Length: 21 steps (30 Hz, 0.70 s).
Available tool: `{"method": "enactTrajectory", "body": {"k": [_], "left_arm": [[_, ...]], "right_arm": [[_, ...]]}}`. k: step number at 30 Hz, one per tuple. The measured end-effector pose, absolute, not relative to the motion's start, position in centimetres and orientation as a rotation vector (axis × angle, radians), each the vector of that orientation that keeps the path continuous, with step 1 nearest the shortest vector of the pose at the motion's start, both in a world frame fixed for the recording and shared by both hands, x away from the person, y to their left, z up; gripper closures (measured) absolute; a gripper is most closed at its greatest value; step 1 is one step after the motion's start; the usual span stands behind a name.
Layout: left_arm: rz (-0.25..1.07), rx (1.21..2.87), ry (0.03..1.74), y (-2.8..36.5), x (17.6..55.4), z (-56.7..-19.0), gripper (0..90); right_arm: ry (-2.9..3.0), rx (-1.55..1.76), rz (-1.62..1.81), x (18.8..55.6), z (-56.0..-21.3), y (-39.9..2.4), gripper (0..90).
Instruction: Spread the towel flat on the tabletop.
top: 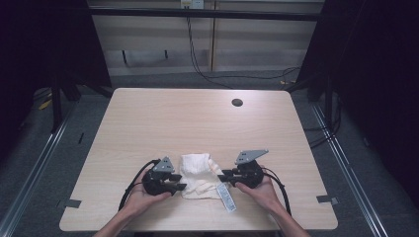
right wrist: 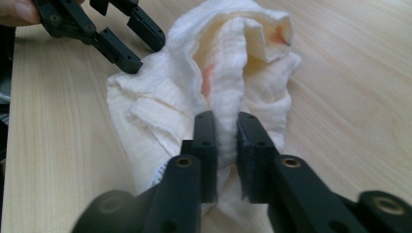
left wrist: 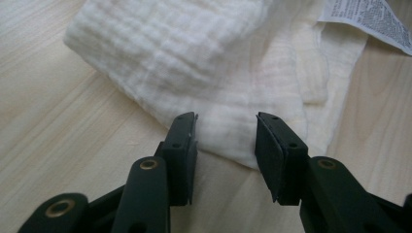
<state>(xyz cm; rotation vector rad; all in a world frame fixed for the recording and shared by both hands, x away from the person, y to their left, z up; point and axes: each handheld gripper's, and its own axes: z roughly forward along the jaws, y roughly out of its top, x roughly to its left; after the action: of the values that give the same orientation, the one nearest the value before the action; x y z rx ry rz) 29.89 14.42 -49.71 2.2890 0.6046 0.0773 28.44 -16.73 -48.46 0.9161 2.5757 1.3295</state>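
A crumpled white muslin cloth (top: 200, 175) lies near the table's front edge, with a printed care label (top: 226, 197) sticking out at its lower right. My left gripper (top: 180, 187) is at the cloth's left side. In the left gripper view its jaws (left wrist: 226, 128) stand apart over the near edge of the cloth (left wrist: 194, 48) without pinching it, and the label (left wrist: 364, 19) lies at the top right. My right gripper (top: 222, 174) is at the cloth's right side. Its jaws (right wrist: 226, 131) are shut on a raised fold of the cloth (right wrist: 233, 58). The left gripper (right wrist: 131, 43) touches the far side.
The light wooden table (top: 188, 118) has a round cable hole (top: 237, 102) near its far edge. Dark floor and metal rails surround the table, and cables (top: 197, 59) run along the back wall. Both hands come in from the front edge.
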Motion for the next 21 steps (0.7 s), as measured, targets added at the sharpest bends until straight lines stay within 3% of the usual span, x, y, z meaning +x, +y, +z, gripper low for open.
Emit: {"method": "enactTrajectory", "body": {"k": [3, 21], "left_arm": [[0.092, 2.288, 0.606, 14.4, 29.9, -49.7, 59.6], [0.143, 2.299, 0.590, 14.1, 29.7, -49.8, 61.3]], "right_arm": [[2.521, 0.924, 1.358, 28.2, -47.6, -16.9, 86.4], [2.417, 1.046, 1.293, 28.8, -47.0, -21.7, 86.3]]}}
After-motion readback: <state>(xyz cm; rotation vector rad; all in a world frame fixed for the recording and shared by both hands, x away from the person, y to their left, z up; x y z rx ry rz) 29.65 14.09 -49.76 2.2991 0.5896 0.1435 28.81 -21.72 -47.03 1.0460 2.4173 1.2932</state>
